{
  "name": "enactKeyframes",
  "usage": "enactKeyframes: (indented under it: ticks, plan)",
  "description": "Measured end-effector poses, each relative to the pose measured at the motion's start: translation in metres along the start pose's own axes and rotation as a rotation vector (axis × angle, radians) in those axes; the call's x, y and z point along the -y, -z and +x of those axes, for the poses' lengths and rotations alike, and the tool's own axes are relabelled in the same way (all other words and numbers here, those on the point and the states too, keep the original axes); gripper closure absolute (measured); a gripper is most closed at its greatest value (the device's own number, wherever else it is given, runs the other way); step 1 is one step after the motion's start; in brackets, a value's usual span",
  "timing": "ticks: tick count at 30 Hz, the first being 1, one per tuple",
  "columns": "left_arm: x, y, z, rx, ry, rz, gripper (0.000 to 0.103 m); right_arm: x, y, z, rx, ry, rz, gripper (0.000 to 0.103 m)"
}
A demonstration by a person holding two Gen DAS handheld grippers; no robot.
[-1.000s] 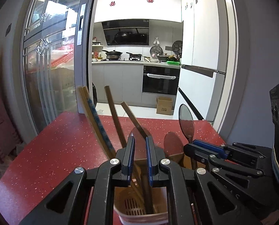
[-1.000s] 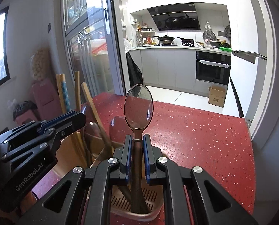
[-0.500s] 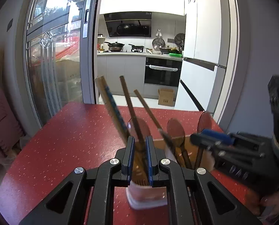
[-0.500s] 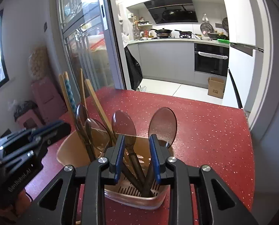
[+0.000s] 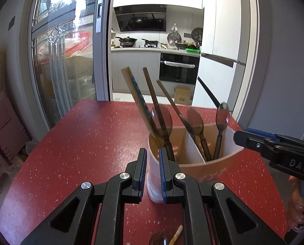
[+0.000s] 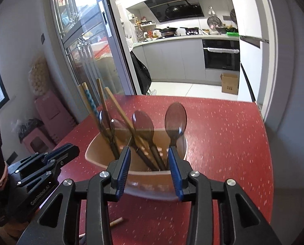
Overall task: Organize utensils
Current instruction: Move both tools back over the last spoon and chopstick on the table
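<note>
A tan divided utensil holder [image 5: 219, 167] [image 6: 150, 183] stands on the red table [image 5: 90, 143]. Chopsticks [image 5: 139, 96] [image 6: 90, 102] lean in its left compartment and several dark spoons stand in it. The rightmost spoon [image 6: 175, 120] [image 5: 223, 113] is free of any grip. My right gripper [image 6: 149, 151] [image 5: 241, 138] hovers just in front of the holder, its jaws opening, with only spoon handles seen beyond them. My left gripper [image 5: 153, 157] [image 6: 70, 151] is shut and empty, just short of the holder's left end. A loose chopstick [image 5: 176, 234] [image 6: 116, 221] and a loose spoon [image 5: 158, 242] lie near the front edge.
The table's far edge meets a sliding glass door [image 5: 66, 61], and a kitchen lies beyond. Its right edge [image 6: 268, 143] runs along a grey wall. Pink stools [image 6: 50, 114] stand on the floor to the left.
My right gripper let go of the spoon, which now stands in the holder, and its jaws widened. Both grippers drew back, so the whole holder shows.
</note>
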State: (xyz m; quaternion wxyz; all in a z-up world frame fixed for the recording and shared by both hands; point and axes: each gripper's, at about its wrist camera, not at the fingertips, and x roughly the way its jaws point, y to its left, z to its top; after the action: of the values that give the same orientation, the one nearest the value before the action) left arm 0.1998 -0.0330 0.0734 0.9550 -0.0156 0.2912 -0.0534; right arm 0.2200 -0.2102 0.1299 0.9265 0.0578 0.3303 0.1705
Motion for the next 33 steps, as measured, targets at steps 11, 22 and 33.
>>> enactKeyframes:
  ticks: [11,22,33]
  plan:
    - [-0.003,0.035,-0.015,-0.129,0.009,0.032,0.062,0.0,0.043,-0.006,-0.13,0.026,0.099,0.058]
    - [-0.02,0.101,-0.038,-0.28,0.014,-0.028,0.062,0.0,0.109,-0.003,-0.28,0.044,0.179,0.058]
    - [-0.052,0.144,-0.053,-0.342,-0.002,-0.098,0.062,-0.013,0.143,-0.009,-0.355,0.039,0.246,0.058]
